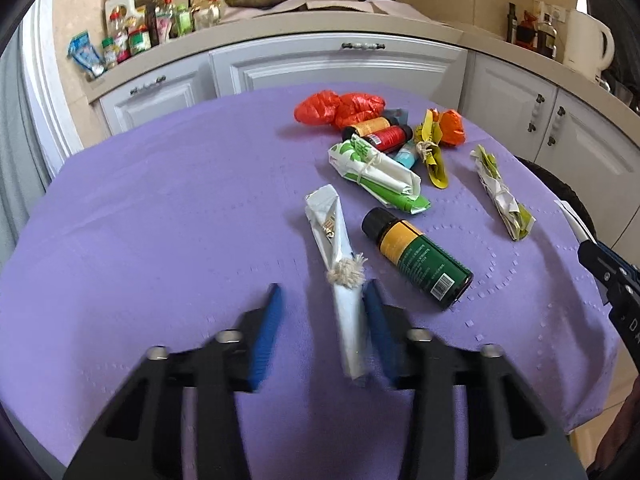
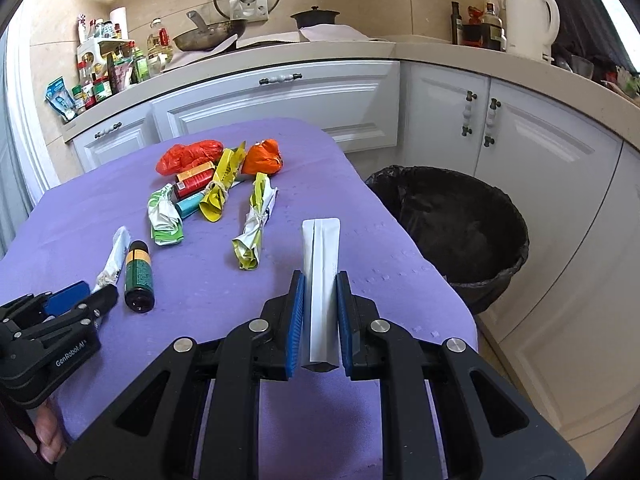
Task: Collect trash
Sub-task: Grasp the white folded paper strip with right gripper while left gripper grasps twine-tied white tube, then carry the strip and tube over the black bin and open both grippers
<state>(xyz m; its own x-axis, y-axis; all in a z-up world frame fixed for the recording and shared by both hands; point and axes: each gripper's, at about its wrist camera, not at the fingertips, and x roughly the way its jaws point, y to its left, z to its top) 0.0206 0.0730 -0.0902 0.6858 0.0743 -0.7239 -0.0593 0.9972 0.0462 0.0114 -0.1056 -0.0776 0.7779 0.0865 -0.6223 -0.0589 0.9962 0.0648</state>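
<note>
In the left wrist view, the left gripper (image 1: 324, 300) stands over the purple tablecloth (image 1: 160, 220) with its jaws apart; a white rolled wrapper tied with string (image 1: 340, 264) lies between them, touching the right blue pad while the left pad stands clear of it, so the gripper is released and not yet gripping; just beside the wrapper lies a dark green bottle with a black cap (image 1: 420, 258); further off sit a green and white tied bundle (image 1: 380, 176), a yellow-green tied bundle (image 1: 502, 196), a yellow tied wrapper (image 1: 432, 156), a red can (image 1: 390, 138) and crumpled orange-red plastic bags (image 1: 340, 108); the right gripper's (image 1: 612, 276) dark frame shows at the right edge.

In the right wrist view, the right gripper (image 2: 320, 280) is clenched on a folded white paper packet (image 2: 322, 264), which stands up between its blue pads above the cloth's right edge; a bin lined with a black bag (image 2: 460, 224) stands on the floor just beside the table, below white cabinets (image 2: 540, 152); the left gripper (image 2: 86, 294) shows at the left, at the tied wrapper's near end (image 2: 116, 258), next to the green bottle (image 2: 138, 276).
</note>
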